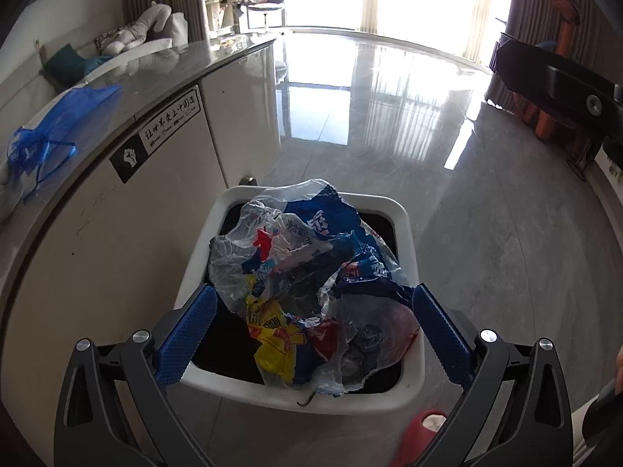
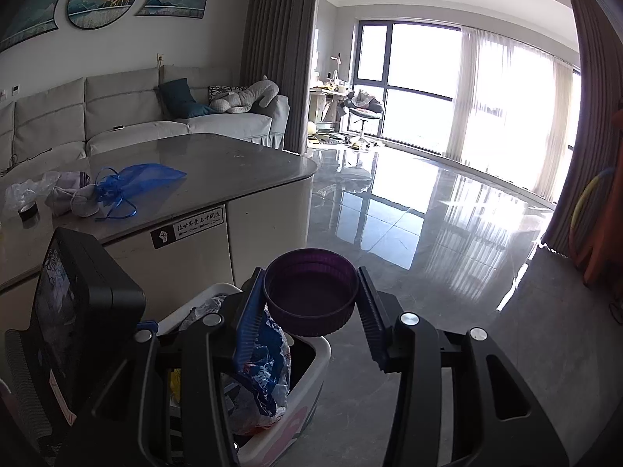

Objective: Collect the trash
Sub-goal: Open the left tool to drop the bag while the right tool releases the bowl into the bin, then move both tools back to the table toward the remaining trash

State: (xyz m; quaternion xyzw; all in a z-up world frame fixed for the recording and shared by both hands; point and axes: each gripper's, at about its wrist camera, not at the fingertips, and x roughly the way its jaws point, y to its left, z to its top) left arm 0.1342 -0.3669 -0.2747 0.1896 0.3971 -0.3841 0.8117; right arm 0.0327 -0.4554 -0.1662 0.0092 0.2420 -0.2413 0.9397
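Note:
A white trash bin (image 1: 300, 397) stands on the floor beside the table, filled with crumpled clear and printed plastic bags (image 1: 303, 257). My left gripper (image 1: 314, 295) hangs just over the bin, open wide. Its blue pads (image 1: 187, 334) stand on either side of the plastic and do not press on it. In the right wrist view my right gripper (image 2: 311, 292) is shut on a round purple lid (image 2: 311, 295), held hollow side up above the far edge of the bin (image 2: 323, 350). The bags (image 2: 268, 366) show under its left finger.
The grey-topped table (image 2: 233, 163) carries a blue mesh pouch (image 2: 136, 179), a grey cloth (image 2: 74, 196), clear plastic (image 2: 23, 190) and a dark tape roll (image 2: 28, 212). A red slipper (image 1: 420, 432) lies by the bin. The glossy floor (image 1: 389, 124) stretches to the windows.

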